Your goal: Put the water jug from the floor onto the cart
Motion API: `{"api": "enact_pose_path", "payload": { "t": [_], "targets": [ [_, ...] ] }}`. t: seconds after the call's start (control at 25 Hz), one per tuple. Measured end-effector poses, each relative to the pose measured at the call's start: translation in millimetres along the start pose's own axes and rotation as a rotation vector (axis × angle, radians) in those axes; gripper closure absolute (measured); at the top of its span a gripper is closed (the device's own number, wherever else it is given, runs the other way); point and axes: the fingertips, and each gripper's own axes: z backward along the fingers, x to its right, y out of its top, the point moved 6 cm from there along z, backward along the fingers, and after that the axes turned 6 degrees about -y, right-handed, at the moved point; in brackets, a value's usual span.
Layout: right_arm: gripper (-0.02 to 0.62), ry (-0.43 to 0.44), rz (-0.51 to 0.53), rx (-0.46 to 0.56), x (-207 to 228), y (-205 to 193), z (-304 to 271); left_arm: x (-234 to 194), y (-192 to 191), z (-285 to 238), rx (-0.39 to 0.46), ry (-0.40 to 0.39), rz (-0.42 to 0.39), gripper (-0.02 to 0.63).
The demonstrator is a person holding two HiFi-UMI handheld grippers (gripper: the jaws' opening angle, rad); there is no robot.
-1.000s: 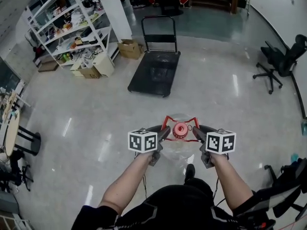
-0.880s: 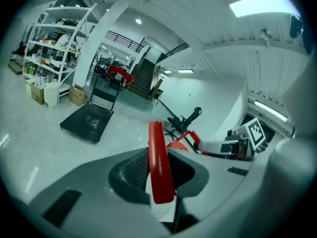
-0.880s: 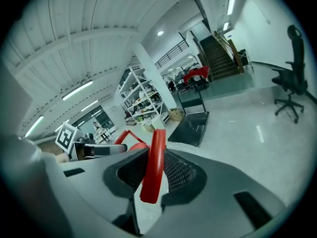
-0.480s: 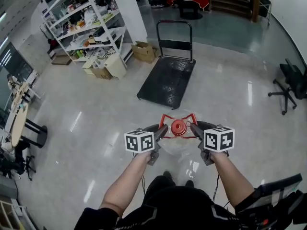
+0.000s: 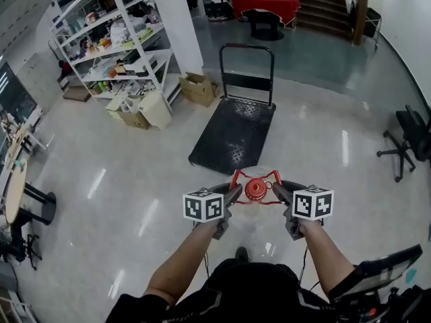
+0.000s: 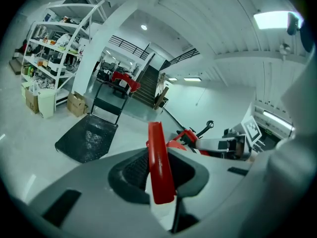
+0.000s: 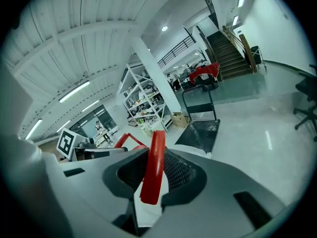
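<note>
While the person is looking steeply down, both forearms are reaching straight ahead from the bottom of the head view, side by side, bare to the elbow. The left forearm (image 5: 178, 264) is ending in the left gripper (image 5: 232, 194) and the right forearm (image 5: 323, 254) in the right gripper (image 5: 277, 192). Each gripper is carrying a cube with black and white square markers and is tilting slightly downward, angled inward toward the other.

Between them, the water jug (image 5: 252, 214) is hanging above the glossy floor (image 5: 121, 180), held from both sides. Its body is showing as clear and rounded, with light glinting through it. A round red cap (image 5: 254, 189) is sitting on top, and a thin red handle (image 5: 237, 177) is framing the neck.

In the left gripper view, the left gripper (image 6: 161, 172) is clamping a flat red strip of that handle (image 6: 159, 167) between its dark ribbed pads. In the right gripper view, the right gripper (image 7: 153, 175) is gripping a matching red strip (image 7: 152, 172) the same way.

The black flat cart (image 5: 232, 136) with its upright push bar is standing just beyond the jug, its deck bare.
</note>
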Motion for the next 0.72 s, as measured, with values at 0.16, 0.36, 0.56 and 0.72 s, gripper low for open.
{"api": "enact_pose_path", "payload": {
  "t": [0.16, 0.36, 0.56, 0.72],
  "targets": [
    [0.502, -0.007, -0.014, 0.009, 3, 36, -51, -45, 42, -16, -0.004, -0.001, -0.018, 0.535],
    [0.502, 0.008, 0.0, -0.011, 19, 85, -106, -89, 89, -41, 0.017, 0.024, -0.007, 0.535],
    [0.502, 0.068, 0.024, -0.028, 47, 136, -180, -145, 139, -81, 0.038, 0.082, 0.007, 0.535],
    [0.502, 0.125, 0.039, -0.055, 61, 183, -238, -188, 182, -103, 0.057, 0.125, 0.037, 0.535]
  ]
}}
